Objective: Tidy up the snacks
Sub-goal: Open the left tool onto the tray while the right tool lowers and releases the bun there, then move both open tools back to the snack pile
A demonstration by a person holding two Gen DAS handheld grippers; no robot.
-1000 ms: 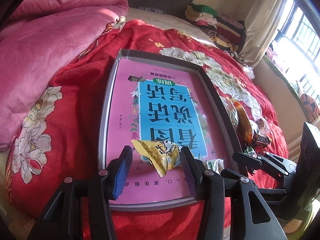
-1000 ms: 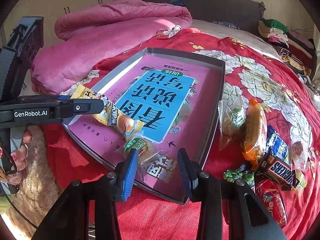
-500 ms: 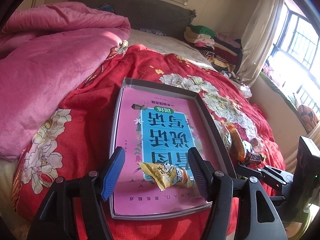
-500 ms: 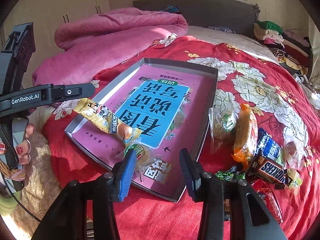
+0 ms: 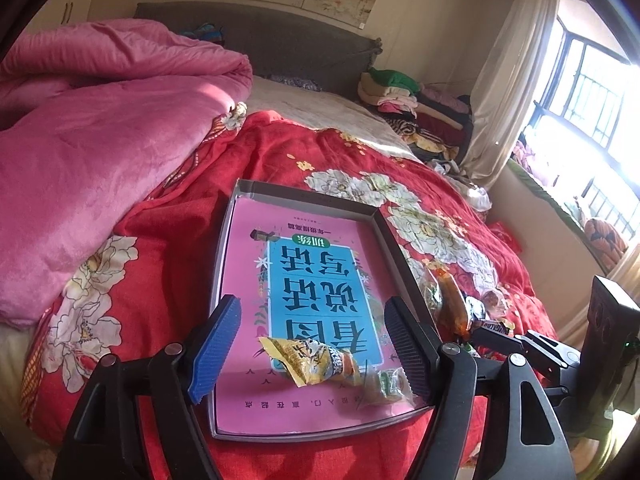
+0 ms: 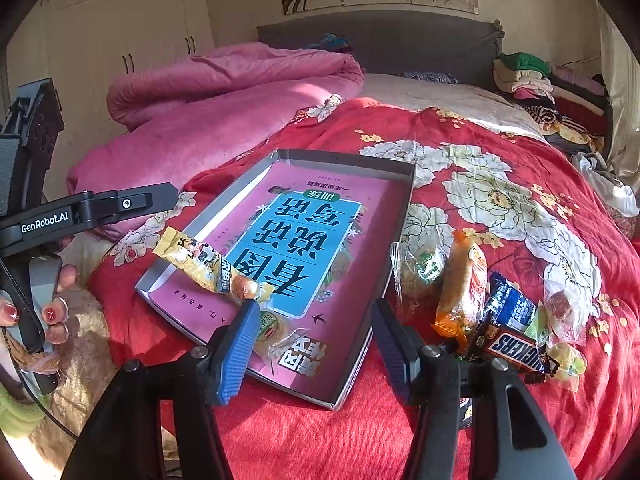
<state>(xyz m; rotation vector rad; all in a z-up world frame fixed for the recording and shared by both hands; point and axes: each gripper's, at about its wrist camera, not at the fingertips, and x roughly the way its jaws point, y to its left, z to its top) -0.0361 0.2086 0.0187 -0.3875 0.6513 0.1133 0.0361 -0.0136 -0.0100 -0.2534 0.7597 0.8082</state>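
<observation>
Snacks lie in two places on the red bedspread (image 6: 500,152). A yellow packet (image 5: 316,364) and a clear-wrapped bun (image 6: 272,330) rest in the tray (image 6: 406,200), the rest in a pile (image 6: 500,312) beside it. Left gripper (image 5: 312,346) and right gripper (image 6: 312,346) are both opening, empty, above the tray's near end.

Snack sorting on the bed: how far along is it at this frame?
Early. Done: two snacks lie in the tray, a yellow packet and a clear-wrapped cake. In hand: nothing; the left gripper and right gripper are both opening, with nothing gripped. Left: the pile on the red bedspread, including the orange packet and Snickers bar.
</observation>
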